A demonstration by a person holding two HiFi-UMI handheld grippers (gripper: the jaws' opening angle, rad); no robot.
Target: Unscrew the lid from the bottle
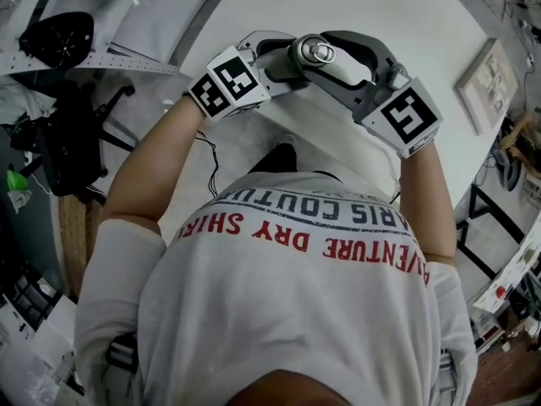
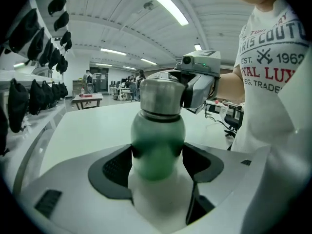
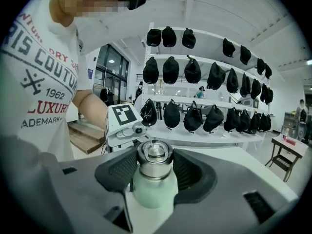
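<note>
Evidently the left tool [image 2: 157,162] clamps the bottle [image 2: 158,135] by its green body, roughly upright over the table [image 1: 397,7]. The right tool [image 3: 154,170] grips the steel lid [image 3: 154,156] on top, ready to twist.

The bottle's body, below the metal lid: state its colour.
Pale green bottle body, under the silver metal lid; best seen in the left gripper view.
</note>
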